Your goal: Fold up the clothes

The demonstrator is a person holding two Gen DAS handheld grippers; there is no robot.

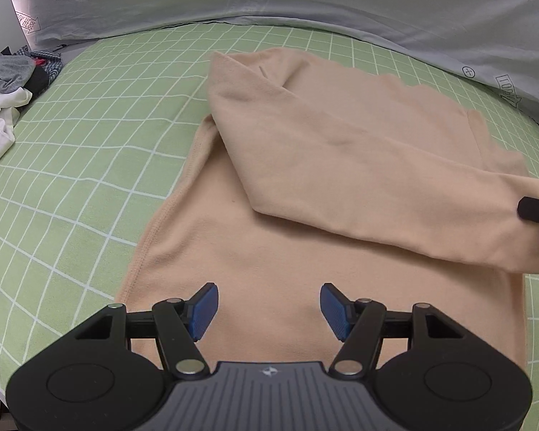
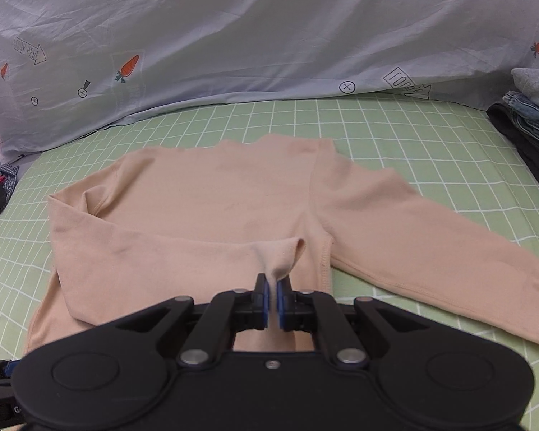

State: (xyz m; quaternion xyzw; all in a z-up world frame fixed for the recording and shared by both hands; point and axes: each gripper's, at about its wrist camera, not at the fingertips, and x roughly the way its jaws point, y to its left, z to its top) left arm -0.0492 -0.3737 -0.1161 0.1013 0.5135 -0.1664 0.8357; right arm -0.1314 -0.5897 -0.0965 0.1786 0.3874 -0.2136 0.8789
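Right wrist view is showing the right gripper (image 2: 273, 296) pinching the sleeve cuff (image 2: 282, 256) of the beige shirt (image 2: 204, 194) lying on the bed (image 2: 431, 143); left gripper (image 1: 269, 309) is hovering wide open, empty; the thin pinch may be slipping, undoing the fold.

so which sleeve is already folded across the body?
The sleeve pinched at its cuff by the right gripper. It lies across the shirt body; the other sleeve stretches out onto the green sheet, untouched.
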